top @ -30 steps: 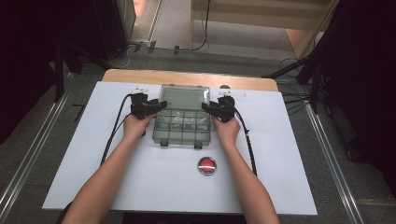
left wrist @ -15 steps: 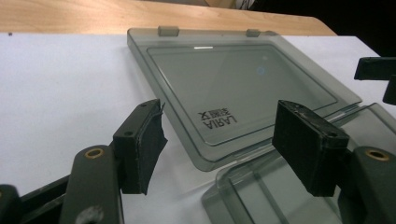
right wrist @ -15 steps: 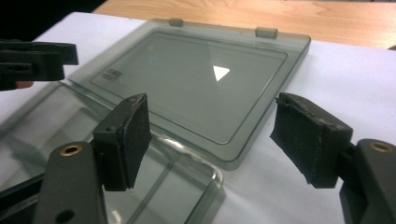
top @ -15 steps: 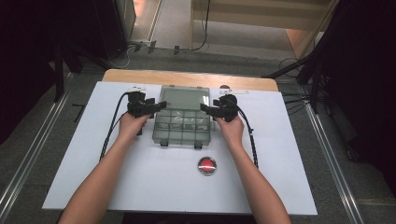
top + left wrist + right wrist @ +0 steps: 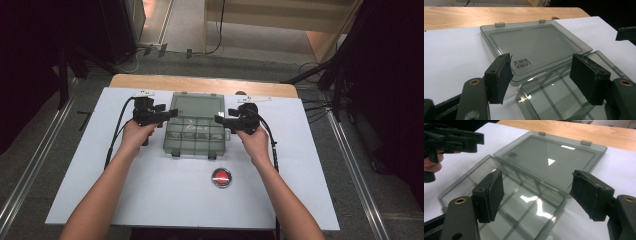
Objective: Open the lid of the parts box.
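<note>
White table, clear compartment box lying open, compartments empty, both grippers' fingers released.

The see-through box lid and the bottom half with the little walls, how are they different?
The clear smoky plastic lid lies flat on the far side; the clear divided plastic tray sits nearer the person. The lid is one smooth panel; the tray is split into compartments. The lid carries printed lettering; the tray shows none. Both are tinted, see-through and joined along one edge.

Lab or test bay: white table on floor rails, trailing cables, red push-button
</note>
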{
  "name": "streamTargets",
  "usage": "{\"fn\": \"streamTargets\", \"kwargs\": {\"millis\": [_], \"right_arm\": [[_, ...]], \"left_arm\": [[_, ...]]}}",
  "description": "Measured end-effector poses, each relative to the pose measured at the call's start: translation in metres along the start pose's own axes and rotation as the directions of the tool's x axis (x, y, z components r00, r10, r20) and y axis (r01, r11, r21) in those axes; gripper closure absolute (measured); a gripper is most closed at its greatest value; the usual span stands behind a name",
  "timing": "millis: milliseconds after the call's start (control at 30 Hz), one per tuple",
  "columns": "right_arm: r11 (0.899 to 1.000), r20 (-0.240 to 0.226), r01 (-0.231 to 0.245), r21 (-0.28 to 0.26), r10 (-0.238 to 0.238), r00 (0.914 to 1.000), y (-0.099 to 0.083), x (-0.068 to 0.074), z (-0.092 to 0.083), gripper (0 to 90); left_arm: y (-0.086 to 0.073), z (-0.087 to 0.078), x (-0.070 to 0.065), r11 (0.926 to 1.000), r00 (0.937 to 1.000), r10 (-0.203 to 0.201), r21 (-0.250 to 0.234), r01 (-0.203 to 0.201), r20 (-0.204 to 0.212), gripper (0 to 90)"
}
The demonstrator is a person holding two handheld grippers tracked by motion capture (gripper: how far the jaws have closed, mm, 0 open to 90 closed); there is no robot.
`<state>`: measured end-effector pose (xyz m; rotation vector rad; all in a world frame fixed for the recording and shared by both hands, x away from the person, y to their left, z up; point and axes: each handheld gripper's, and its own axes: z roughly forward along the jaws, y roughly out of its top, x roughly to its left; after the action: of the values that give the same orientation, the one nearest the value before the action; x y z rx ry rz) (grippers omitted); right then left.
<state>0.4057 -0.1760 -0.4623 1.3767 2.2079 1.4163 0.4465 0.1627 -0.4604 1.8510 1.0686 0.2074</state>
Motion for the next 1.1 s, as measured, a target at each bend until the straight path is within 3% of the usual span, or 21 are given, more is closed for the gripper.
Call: {"fn": "streamTargets", "kwargs": {"millis": [233, 400, 700, 833, 1100], "right_arm": [[1.0, -0.031, 0.027, 0.014, -0.026, 0.9992, -0.006, 0.011, -0.008, 27.2], [0.997, -0.022, 0.068, 0.045, -0.067, 0.9975, -0.01, 0.016, -0.014, 29.5], [0.993, -0.054, 0.085, 0.085, -0.08, 0.9953, -0.017, 0.021, -0.013, 29.4], [0.993, -0.059, 0.09, 0.082, -0.086, 0.9946, -0.018, 0.024, -0.017, 29.4], [0.991, -0.082, 0.103, 0.086, -0.096, 0.992, -0.021, 0.027, -0.027, 28.4]], "left_arm": [[-0.002, -0.009, -0.009, 0.9988, 0.999, 0.038, 0.03, -0.039, 0.023, 33.5], [-0.004, -0.015, -0.014, 0.9987, 0.9983, 0.04, 0.029, -0.041, 0.043, 33.5], [-0.01, -0.025, -0.027, 0.996, 0.995, 0.071, 0.05, -0.074, 0.07, 33.5], [-0.014, -0.03, -0.03, 0.9963, 0.993, 0.07, 0.044, -0.074, 0.095, 33.5], [-0.022, -0.041, -0.04, 0.9933, 0.9897, 0.095, 0.056, -0.101, 0.107, 33.4]]}}
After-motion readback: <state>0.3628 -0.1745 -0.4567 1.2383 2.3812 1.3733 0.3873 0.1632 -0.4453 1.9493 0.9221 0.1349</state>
